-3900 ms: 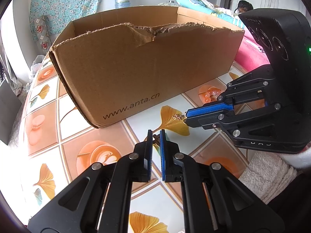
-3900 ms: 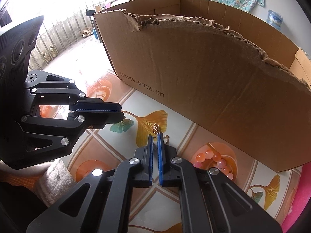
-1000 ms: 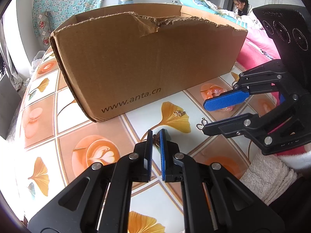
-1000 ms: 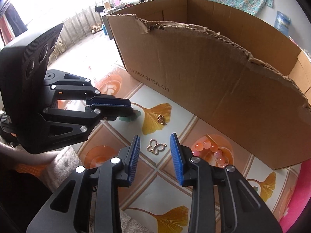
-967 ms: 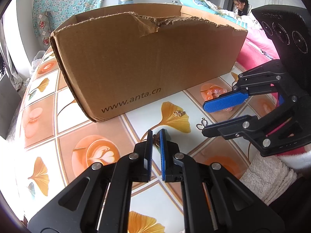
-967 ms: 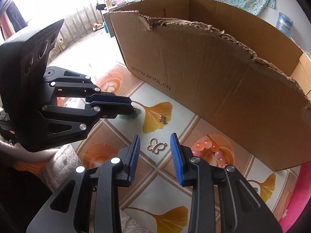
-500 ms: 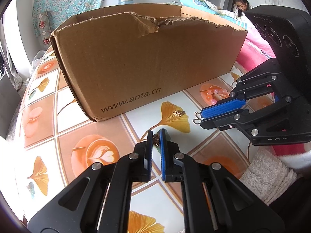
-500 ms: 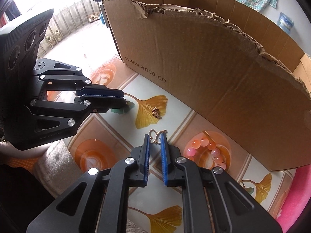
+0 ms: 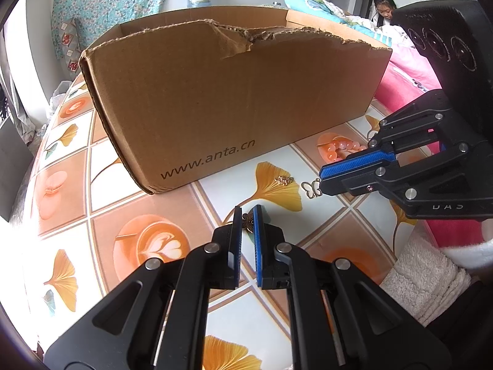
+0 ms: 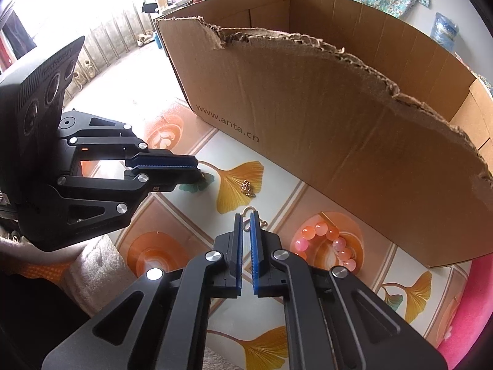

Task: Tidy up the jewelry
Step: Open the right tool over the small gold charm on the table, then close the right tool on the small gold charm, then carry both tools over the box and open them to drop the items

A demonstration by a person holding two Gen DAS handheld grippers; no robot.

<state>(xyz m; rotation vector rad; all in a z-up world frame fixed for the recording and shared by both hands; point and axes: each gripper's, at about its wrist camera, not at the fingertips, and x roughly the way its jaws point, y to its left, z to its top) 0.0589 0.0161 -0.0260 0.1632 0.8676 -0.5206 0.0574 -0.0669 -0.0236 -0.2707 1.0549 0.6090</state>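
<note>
The left hand-held gripper (image 9: 246, 219) is clamped on a small dark bronze butterfly charm (image 9: 248, 222) held just above the counter (image 9: 160, 215), and the right hand-held gripper (image 10: 246, 223), whose jaws have just been closing, now pinches a pale gold butterfly clasp (image 10: 246, 222) by one edge, with most of the piece poking out past the fingertips. A third item, a tiny gold pendant (image 10: 246, 187), lies loose on the ginkgo-leaf print between the two tools, and a pink bead bracelet (image 10: 326, 240) rests beside the cardboard box (image 10: 323, 108), close to its front wall. The chief risk, as I judge it, is the right-hand grip: thin wire caught so near the tips could twist or slip out on the lift, and fall back among the busy tile pattern where it is hard to spot. The box's torn, ragged front edge could also snag a dangling piece carried over it. The two tools sit near each other, so a careless swing might knock one charm free. The box's interior floor is hidden in both views, so whatever already lies inside cannot be told, and how firmly the pads bite on either charm is too small to make out.
</note>
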